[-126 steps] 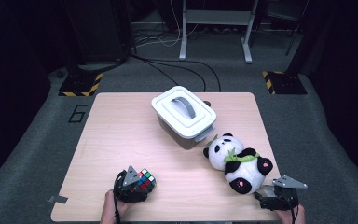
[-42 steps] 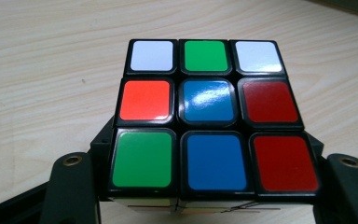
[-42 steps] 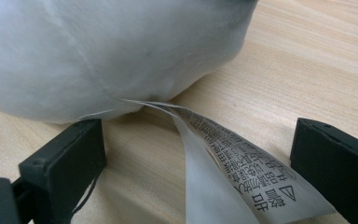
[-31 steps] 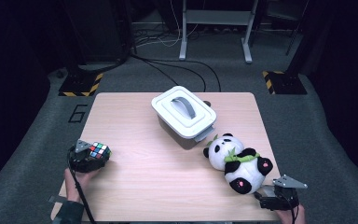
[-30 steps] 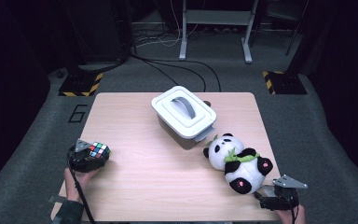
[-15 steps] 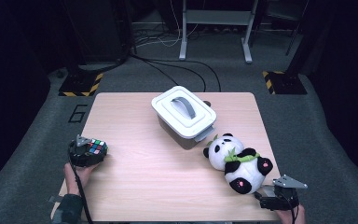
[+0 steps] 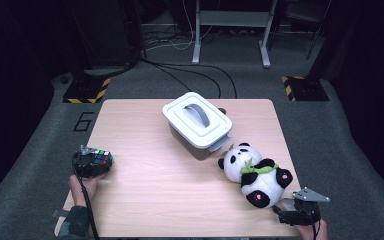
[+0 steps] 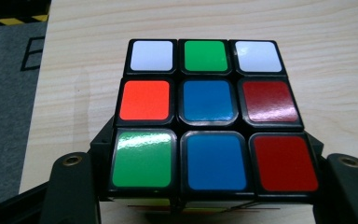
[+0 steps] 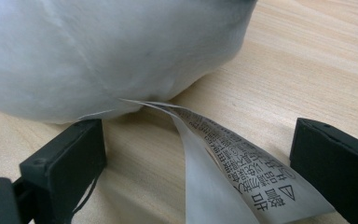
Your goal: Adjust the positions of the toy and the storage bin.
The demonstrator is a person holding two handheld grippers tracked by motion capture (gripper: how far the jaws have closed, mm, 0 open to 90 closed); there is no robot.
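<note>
Seen from above, your left tool point(image 7: 91, 164) sits at the left edge of the pale wooden counter point(image 7: 145, 200), clamped on a puzzle cube point(image 7: 98, 159) with coloured stickers; since a few seconds ago that hand has carried the cube from the near middle of the counter out to this left edge, and over the last second it has crept a little further along the edge and lower; the grip has not changed. In the left gripper view the cube point(image 8: 209, 116) sits between the 2 black jaws, its top face showing 9 squares in white, green, orange, blue and red, with wood grain beneath it; you cannot tell from here whether it touches the counter yet. Your right tool point(image 7: 300, 210) has stayed put at the near right corner, just beside a plush panda point(image 7: 252, 172) lying on its back; in the right gripper view its jaws stand apart and released, with the panda's white body point(image 9: 98, 51) and printed fabric label point(image 9: 242, 177) between them, neither pressed. A white lidded box with a grey handle point(image 7: 197, 120) stands closed at the middle of the far side. Judged from this, the cube is being relocated to the left edge and looks close to being set down; the panda seems next in line.
</note>
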